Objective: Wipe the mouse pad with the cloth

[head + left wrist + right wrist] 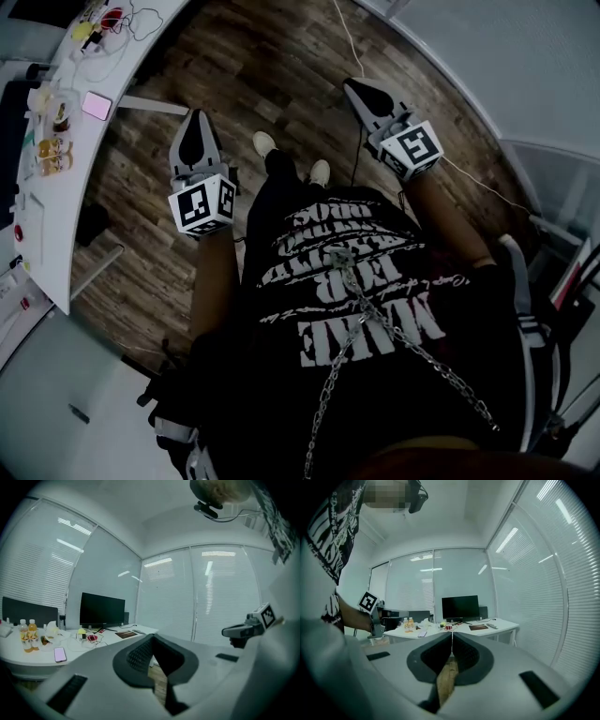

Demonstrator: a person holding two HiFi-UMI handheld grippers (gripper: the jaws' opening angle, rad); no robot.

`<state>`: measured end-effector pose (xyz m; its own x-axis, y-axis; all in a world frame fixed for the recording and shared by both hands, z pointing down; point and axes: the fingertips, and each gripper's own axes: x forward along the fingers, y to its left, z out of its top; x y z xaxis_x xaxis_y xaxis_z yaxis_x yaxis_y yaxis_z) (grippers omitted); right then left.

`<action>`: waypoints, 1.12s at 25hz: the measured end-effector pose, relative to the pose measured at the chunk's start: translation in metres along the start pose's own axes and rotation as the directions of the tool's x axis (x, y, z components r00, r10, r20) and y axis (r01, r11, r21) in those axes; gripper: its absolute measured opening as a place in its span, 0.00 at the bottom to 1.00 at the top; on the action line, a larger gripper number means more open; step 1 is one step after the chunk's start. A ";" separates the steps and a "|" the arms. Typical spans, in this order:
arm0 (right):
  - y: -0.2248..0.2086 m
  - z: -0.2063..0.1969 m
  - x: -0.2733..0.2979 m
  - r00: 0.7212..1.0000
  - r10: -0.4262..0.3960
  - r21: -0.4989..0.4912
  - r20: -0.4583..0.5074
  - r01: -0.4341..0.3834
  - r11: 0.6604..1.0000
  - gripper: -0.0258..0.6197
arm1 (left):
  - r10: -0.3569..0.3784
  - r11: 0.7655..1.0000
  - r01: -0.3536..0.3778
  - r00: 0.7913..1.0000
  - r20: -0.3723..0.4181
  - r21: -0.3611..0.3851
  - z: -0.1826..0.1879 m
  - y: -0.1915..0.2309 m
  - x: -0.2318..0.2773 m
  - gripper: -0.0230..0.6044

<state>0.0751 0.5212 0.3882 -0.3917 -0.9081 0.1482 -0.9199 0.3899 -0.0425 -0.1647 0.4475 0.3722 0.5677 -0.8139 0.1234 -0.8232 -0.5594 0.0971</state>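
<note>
The white desk (47,234) runs from nine to eleven o'clock in the head view. It bears a pink phone (97,105) and orange-drink bottles (53,157) whose labels are too small to read. The left gripper (195,120), at ten o'clock, is clenched on nothing. The black shirt (366,309) carries white lettering, upside down and not legible. The right gripper (356,89), at one o'clock, is likewise clenched and empty. The brown mouse pad (478,627) lies on the desk before the monitor (460,607). It is at one o'clock from the right jaws, well apart from both grippers.
</note>
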 end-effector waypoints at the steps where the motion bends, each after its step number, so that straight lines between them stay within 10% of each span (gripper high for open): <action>1: -0.002 -0.002 0.010 1.000 0.001 0.005 -0.012 -0.001 1.000 0.04 | 0.003 1.000 -0.003 1.000 -0.008 -0.007 -0.003 0.006 0.007 0.04; 28: -0.058 0.033 0.193 0.990 -0.116 0.036 -0.074 0.119 0.992 0.04 | -0.091 0.994 0.090 0.996 -0.013 -0.066 0.008 0.129 0.172 0.04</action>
<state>0.0524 0.3186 0.3865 -0.2802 -0.9331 0.2253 -0.9599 0.2736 -0.0605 -0.1734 0.2346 0.3977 0.6404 -0.7575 0.1266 -0.7662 -0.6190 0.1725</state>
